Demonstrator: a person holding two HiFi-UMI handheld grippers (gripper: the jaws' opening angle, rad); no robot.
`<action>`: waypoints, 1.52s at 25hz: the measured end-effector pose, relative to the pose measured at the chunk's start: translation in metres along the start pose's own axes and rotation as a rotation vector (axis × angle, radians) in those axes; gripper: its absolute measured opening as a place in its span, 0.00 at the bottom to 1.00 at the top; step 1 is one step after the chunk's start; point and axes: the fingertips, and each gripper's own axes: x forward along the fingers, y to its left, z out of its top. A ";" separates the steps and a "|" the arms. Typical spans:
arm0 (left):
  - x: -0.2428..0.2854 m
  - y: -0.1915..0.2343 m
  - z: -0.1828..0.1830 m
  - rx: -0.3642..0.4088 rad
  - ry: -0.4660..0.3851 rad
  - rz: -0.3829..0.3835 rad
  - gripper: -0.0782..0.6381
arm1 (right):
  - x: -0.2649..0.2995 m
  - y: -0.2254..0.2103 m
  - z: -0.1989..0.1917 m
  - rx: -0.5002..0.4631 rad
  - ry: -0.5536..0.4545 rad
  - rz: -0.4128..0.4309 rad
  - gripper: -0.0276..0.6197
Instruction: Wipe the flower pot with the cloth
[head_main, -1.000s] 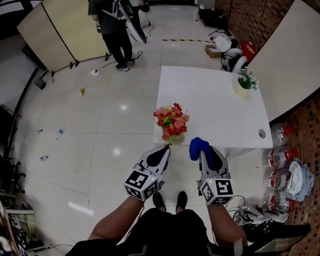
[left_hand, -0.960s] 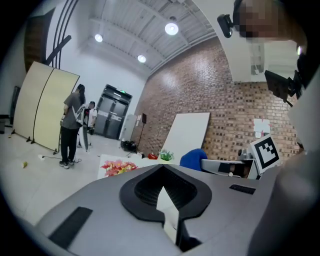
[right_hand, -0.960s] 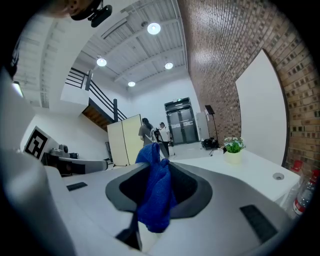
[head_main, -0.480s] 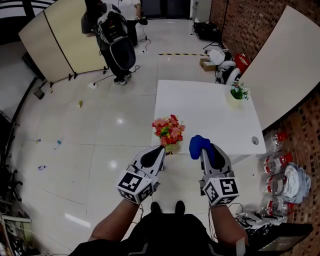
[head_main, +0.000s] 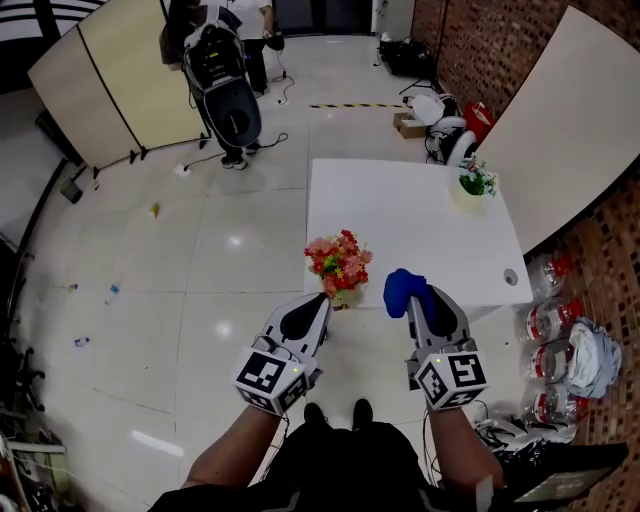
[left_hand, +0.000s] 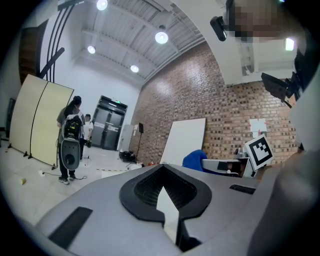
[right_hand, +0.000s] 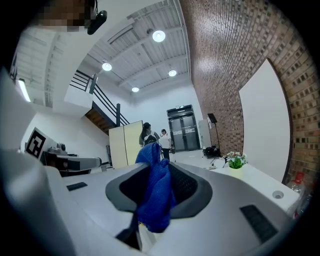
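White rectangular table (head_main: 400, 215) on glossy pale floor tiles, small round grey disc (head_main: 511, 278) near its right front corner. Beige folding screen (head_main: 100, 85) far left. Person (head_main: 236, 150) beyond it, bulky black pack (head_main: 222, 85) on the back. Large white board (head_main: 555, 110) leaning against brick wall (head_main: 480, 40). Water bottles (head_main: 552, 322) at the wall's foot. Cardboard box (head_main: 407, 124) farther off.

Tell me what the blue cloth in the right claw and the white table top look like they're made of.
The blue cloth: soft fabric, probably microfibre or terry; its surface is matte and nubbly, and it droops in folds. The white rectangular table: a hard, smooth top, perhaps laminate or painted board; it is evenly white with crisp straight edges. Which of these it is, the views leave open.
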 end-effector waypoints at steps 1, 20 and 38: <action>0.000 0.001 -0.001 -0.007 0.000 -0.005 0.10 | 0.001 -0.001 -0.002 -0.001 0.006 -0.003 0.19; 0.075 -0.027 -0.012 -0.055 -0.041 0.358 0.10 | 0.042 -0.099 0.015 -0.030 -0.006 0.330 0.19; 0.088 0.002 -0.016 -0.012 -0.043 0.527 0.10 | 0.114 -0.092 0.008 -0.022 0.036 0.534 0.19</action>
